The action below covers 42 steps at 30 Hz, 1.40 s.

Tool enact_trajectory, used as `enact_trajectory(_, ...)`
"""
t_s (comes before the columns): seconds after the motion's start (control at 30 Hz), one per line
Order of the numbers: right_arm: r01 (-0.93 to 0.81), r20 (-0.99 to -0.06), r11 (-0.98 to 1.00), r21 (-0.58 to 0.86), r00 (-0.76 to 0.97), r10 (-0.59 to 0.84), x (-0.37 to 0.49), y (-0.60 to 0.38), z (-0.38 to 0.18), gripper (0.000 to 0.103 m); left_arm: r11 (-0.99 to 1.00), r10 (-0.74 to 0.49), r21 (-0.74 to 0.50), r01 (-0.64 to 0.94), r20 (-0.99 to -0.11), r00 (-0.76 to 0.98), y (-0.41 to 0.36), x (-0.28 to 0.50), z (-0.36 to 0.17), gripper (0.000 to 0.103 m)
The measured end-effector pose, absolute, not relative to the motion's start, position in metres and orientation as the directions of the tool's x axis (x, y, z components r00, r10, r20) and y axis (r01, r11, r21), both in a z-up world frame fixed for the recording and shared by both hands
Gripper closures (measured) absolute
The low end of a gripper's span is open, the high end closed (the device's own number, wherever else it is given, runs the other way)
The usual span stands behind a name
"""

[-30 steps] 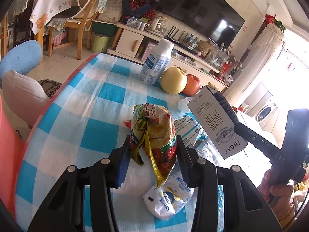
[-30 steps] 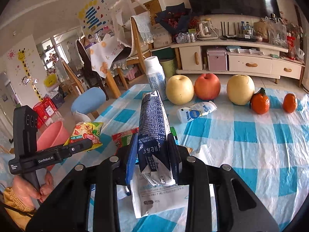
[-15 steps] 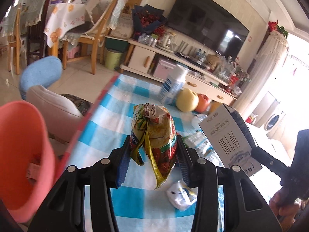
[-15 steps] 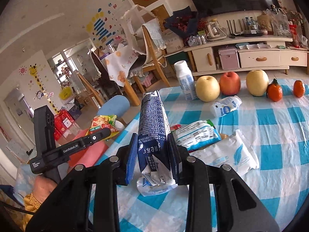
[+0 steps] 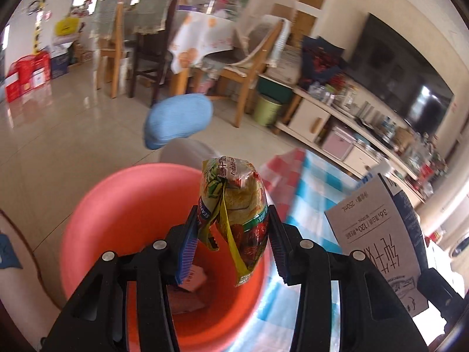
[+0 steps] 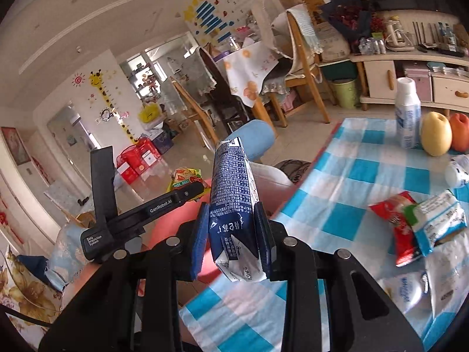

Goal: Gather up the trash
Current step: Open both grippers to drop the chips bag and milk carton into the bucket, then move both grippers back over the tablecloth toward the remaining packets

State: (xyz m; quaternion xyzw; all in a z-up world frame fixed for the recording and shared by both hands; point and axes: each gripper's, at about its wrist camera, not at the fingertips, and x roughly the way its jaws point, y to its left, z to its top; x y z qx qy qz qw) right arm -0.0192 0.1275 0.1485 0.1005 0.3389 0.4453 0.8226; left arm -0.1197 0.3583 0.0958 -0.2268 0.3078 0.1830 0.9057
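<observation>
My left gripper (image 5: 233, 231) is shut on a yellow-green snack bag (image 5: 234, 202) and holds it above the open pink-red bucket (image 5: 117, 205), which has some trash at its bottom. My right gripper (image 6: 231, 231) is shut on a dark blue milk carton (image 6: 233, 202) and holds it over the table's left edge, beside the bucket (image 6: 173, 220). The carton also shows at the right of the left wrist view (image 5: 378, 234). The left gripper's body (image 6: 146, 208) with the snack bag (image 6: 184, 177) shows in the right wrist view.
On the blue-checked tablecloth (image 6: 351, 176) lie a red wrapper (image 6: 398, 223), a blue-white packet (image 6: 436, 223) and white bags (image 6: 410, 287). A white bottle (image 6: 407, 111), a yellow pear (image 6: 436, 135) and a red apple (image 6: 460, 132) stand behind. A blue stool (image 5: 176, 120) stands by the table.
Both grippers have swung left off the table. The left one now holds the snack bag over the bucket; the right one has followed with the carton toward the table's edge.
</observation>
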Motion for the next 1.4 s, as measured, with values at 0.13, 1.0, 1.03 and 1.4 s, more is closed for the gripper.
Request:
enact_trajectory(0.13, -0.690, -0.479, 0.555, 0.464, 0.331, 0.813, -0.016, 0.171, 0.149, 0.071, 0.796, 0.226, -0.294, -0.529, -0.666, 0.711, 0.380, -0.125, 0.089, 0.057)
enact_trajectory(1.0, -0.659, -0.588, 0.693, 0.291, 0.449, 0.673, -0.023, 0.152, 0.118, 0.016, 0.779, 0.382, -0.094, -0.620, -0.713, 0.588, 0.368, -0.109, 0.086, 0.010)
enact_trajectory(1.03, -0.664, -0.598, 0.702, 0.259, 0.460, 0.656, -0.027, 0.149, 0.117, 0.016, 0.786, 0.381, -0.087, -0.612, -0.712, 0.590, 0.364, -0.107, 0.086, 0.010)
enact_trajectory(1.4, -0.661, -0.642, 0.746, 0.084, 0.537, 0.548, -0.043, 0.120, 0.107, 0.011, 0.843, 0.404, 0.022, -0.538, -0.688, 0.604, 0.321, -0.086, 0.092, 0.009)
